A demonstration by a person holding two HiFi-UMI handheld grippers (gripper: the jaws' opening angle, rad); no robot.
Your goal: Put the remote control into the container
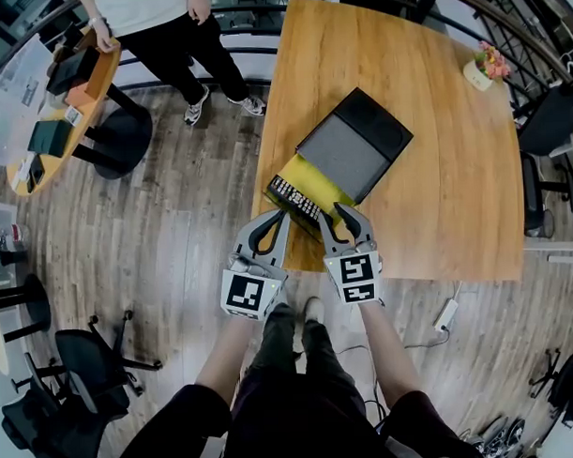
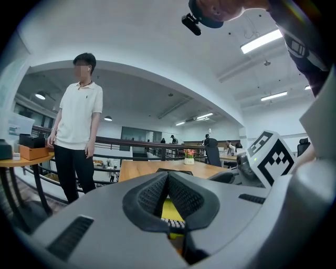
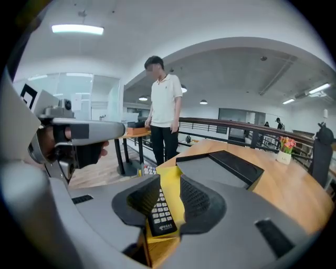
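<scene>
**Remote lies in yellow container as two grippers hang over table edge**

A black remote control (image 1: pixel 295 198) lies inside the uncovered near end of a yellow container (image 1: pixel 330 186) on a wooden table (image 1: pixel 454 199), close to the table's near left corner. A grey and black lid (image 1: pixel 354 141) lies over the far part of the container, leaving only the yellow end open.

The person holds both grippers just above that open end. The left gripper (image 1: pixel 279 219) has its jaws pressed together at the tips; its own view shows the pads meeting, with a strip of yellow and a row of remote keys visible through the hollow below them. It holds nothing. The right gripper (image 1: pixel 349 214), just beside it, has its jaws spread a little. Its own view looks down through the gap at the keypad on the yellow floor of the container, with the pads on either side of the remote but not clamped on it.

At the far right corner of the table stands a small flower pot (image 1: pixel 483 66). Off to the left, on the wood floor, a bystander (image 1: pixel 167 30) in a white shirt and black trousers stands with one hand on a round side table (image 1: pixel 71 99) that carries boxes. A black office chair (image 1: pixel 80 367) stands at the lower left.
</scene>
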